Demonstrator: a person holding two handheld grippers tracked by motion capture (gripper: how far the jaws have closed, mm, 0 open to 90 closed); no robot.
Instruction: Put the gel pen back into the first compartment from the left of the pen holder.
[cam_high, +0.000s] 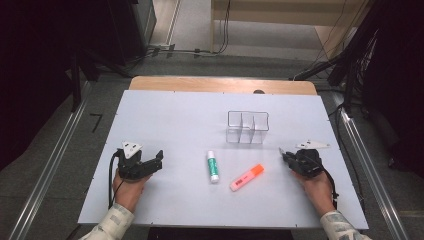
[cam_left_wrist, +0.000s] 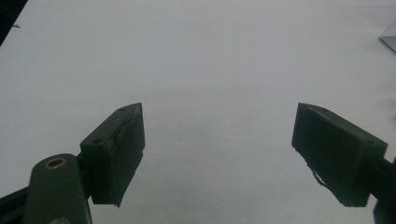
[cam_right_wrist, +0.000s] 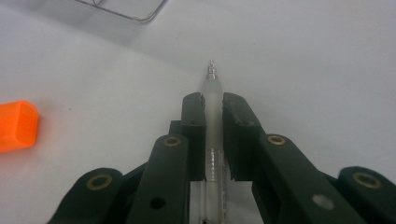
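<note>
White tabletop (cam_high: 165, 120) carries the work; dark floor, cables and a rail lie around it. Near edge: two sleeved forearms come in at 6 o'clock. Right gripper (cam_right_wrist: 213, 105), at about 4 o'clock of the sheet, has its jaws drawn narrow on a clear pen (cam_right_wrist: 212, 88) that runs lengthwise between the pads, tip sticking out ahead and pointing toward the clear organizer (cam_high: 247, 127). Pads look to be touching the barrel on both sides; judged a pinch grip just taken, pen low to the surface. Left gripper (cam_left_wrist: 217, 140), at about 8 o'clock, rests on the table with jaws wide and nothing between them. Mid-table: glue stick (cam_high: 213, 166) and orange highlighter (cam_high: 247, 177) lie flat near 6 o'clock of centre, just apart from each other, highlighter the nearer to the right gripper. Beyond, the organizer stands upright at about 1 o'clock of centre, compartments seemingly empty. To do the step well: confirm the barrel sits square in the pads before lifting, raise straight up, then tilt the tip down over one compartment; a lengthwise grip may let the pen slide. Room: open sheet between the right gripper and the organizer, toward its 11 o'clock; right table edge is near at 3 o'clock, so avoid swinging outward. Highlighter sits at 9 o'clock, clear of that path.
</note>
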